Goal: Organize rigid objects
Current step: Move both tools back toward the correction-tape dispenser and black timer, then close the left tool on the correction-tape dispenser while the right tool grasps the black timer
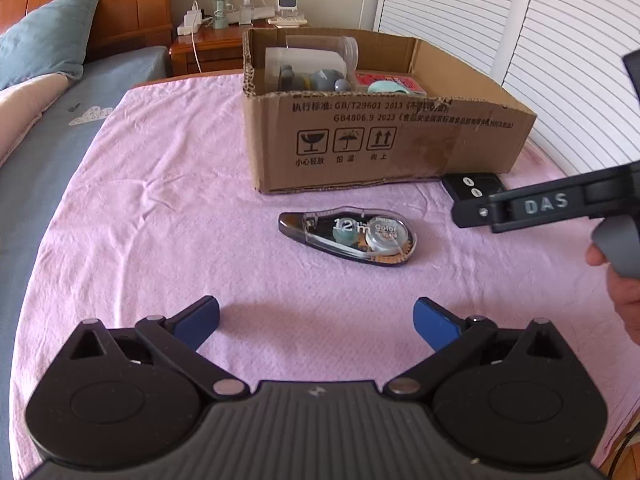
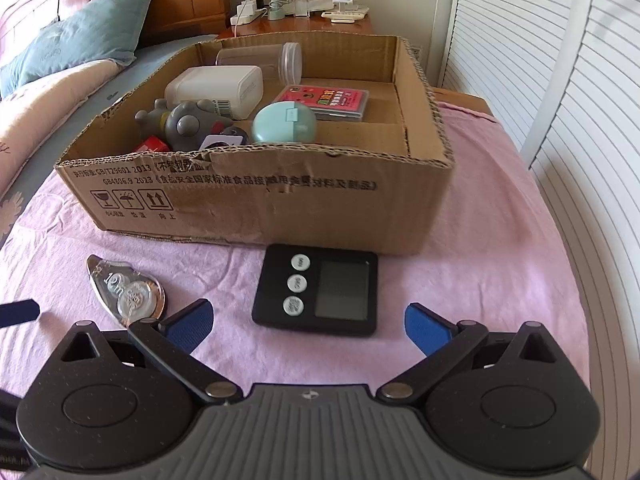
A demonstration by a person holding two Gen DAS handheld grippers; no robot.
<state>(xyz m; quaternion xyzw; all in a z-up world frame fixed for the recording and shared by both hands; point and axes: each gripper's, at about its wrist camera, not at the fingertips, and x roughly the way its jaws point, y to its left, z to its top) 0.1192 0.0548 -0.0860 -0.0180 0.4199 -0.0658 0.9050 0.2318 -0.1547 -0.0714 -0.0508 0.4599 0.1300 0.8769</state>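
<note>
Both jaws open, empty: right gripper (image 2: 308, 320) faces timer (image 2: 316, 290) dead ahead; you straddle its short sides squarely, then close.

plain pink crinkled cotton sheet (image 2: 500, 240); brown corrugated cardboard box (image 2: 320, 208) printed with black symbols; matte black plastic timer (image 2: 320, 292) at its 6 o'clock with white buttons.
</note>
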